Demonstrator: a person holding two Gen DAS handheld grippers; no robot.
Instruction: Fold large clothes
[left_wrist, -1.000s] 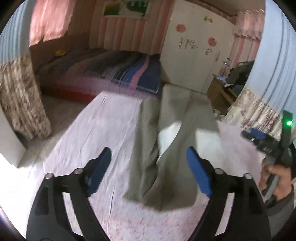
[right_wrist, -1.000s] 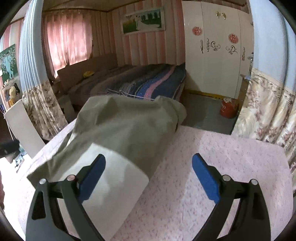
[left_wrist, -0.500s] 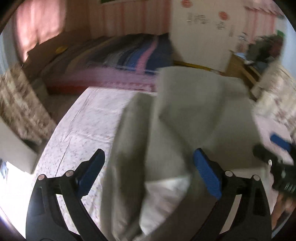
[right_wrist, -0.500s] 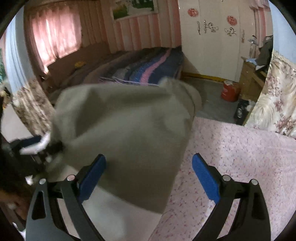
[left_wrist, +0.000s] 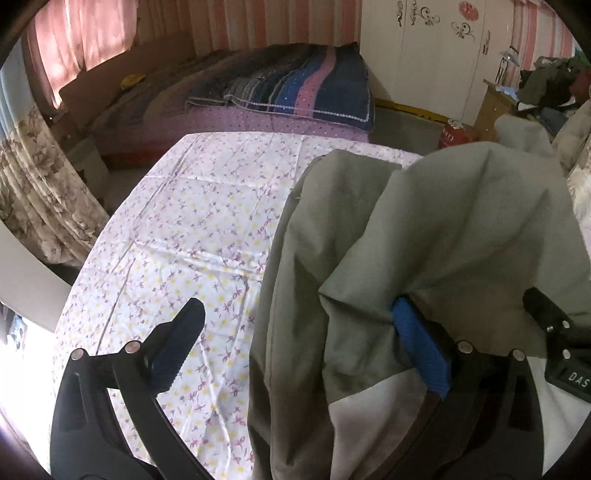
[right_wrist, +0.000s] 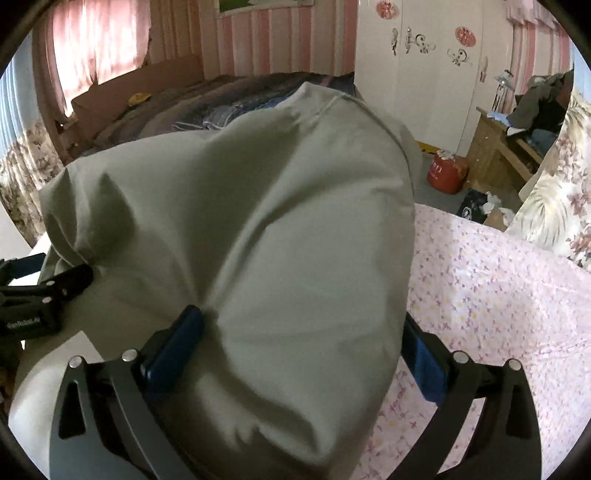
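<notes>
Grey-green trousers (left_wrist: 436, 236) lie on the floral sheet (left_wrist: 192, 229), one part raised and draped. My left gripper (left_wrist: 295, 343) is open; the cloth lies against its right blue pad (left_wrist: 421, 350), its left pad sits over bare sheet. In the right wrist view the trousers (right_wrist: 258, 221) bulge up and fill the gap of my right gripper (right_wrist: 295, 343), which is open with cloth draped over and between its blue pads (right_wrist: 173, 347). The other gripper shows at the left edge (right_wrist: 40, 295) and, in the left wrist view, at the right edge (left_wrist: 554, 332).
A bed with a striped blanket (left_wrist: 295, 81) stands beyond the sheet. A white wardrobe (right_wrist: 424, 74), a red canister (right_wrist: 447, 173), a wooden cabinet with clothes (right_wrist: 509, 147) and floral curtains (left_wrist: 37, 206) surround the area.
Both grippers moved forward and down into the trousers. The cloth now bunches against the left gripper's right pad and fills the right gripper's gap. The two grippers are closer together.
</notes>
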